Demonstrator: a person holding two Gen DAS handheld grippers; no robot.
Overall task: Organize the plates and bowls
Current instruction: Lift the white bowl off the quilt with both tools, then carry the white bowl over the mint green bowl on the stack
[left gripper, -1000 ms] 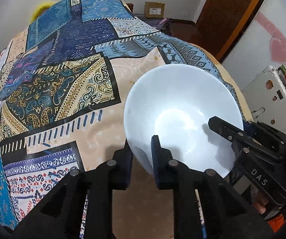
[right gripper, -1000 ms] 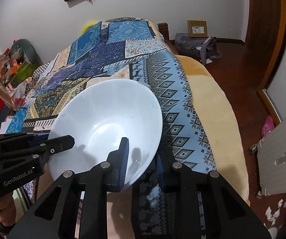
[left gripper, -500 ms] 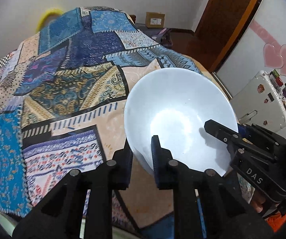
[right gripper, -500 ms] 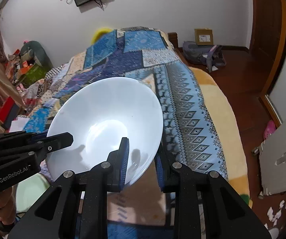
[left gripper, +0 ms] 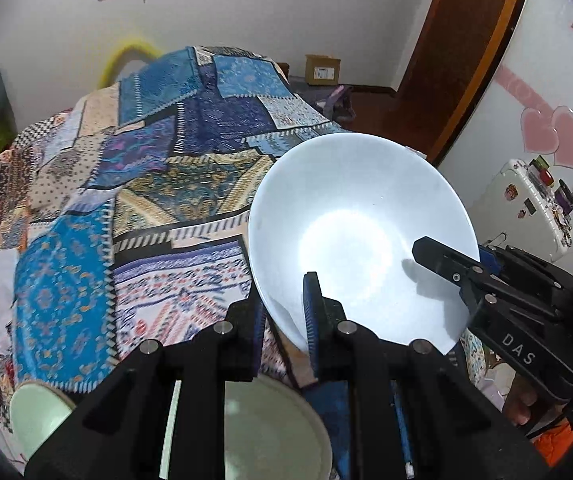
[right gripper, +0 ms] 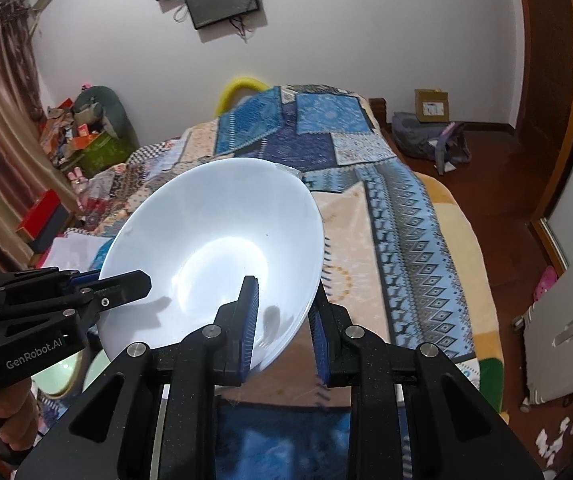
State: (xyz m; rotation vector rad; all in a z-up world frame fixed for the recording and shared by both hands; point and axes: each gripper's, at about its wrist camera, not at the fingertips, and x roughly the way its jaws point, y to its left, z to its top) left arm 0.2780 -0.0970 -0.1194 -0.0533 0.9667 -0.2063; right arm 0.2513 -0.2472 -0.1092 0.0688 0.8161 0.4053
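Both grippers have lifted the white bowl higher above the bed's near edge; left gripper and right gripper each clamp its rim. Transfer step; next, lowering onto the green plate.

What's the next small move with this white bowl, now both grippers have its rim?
Probably carry the white bowl toward the pale green dishes showing under the left gripper and lower it there. Both the left gripper and the right gripper are clamped on opposite sides of its rim, and it hangs tilted above the patterned bedspread, so keep both hands moving together.
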